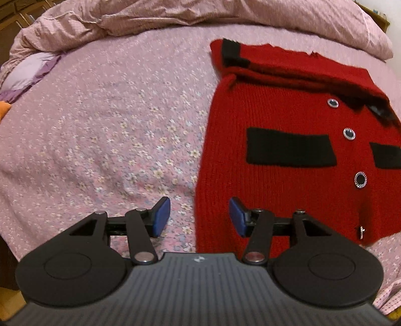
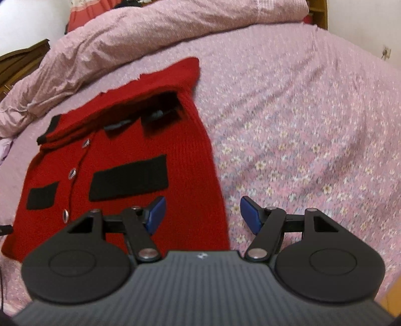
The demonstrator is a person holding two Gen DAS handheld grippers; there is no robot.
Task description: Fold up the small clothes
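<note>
- Red knit cardigan (image 1: 288,175) lies flat, front up, on a pink floral bedsheet (image 1: 112,138); sleeves folded across its top, far from the cameras.
- Cardigan details: black pocket patches (image 1: 290,148), row of dark round buttons (image 1: 348,133) down the front, black cuff (image 1: 230,49) on the folded sleeve.
- Rumpled pink duvet (image 1: 200,15) is bunched beyond the cardigan's top edge.
- Left gripper (image 1: 200,217) hovers over the cardigan's left side edge near the hem; jaws apart, nothing clamped. One blue pad sits over bare sheet, the other over red knit. Contact with the cloth cannot be told.
- Right gripper (image 2: 203,215) hovers over the cardigan's (image 2: 150,155) right side edge near the hem; jaws apart, nothing gripped. Left blue pad over knit, right pad over the sheet (image 2: 300,150).
- Purple cloth (image 1: 30,72) and an orange bit (image 1: 3,110) lie well apart from the cardigan, at the sheet's far left.
- Right-wrist view is motion-blurred; the buttons there are smeared.
</note>
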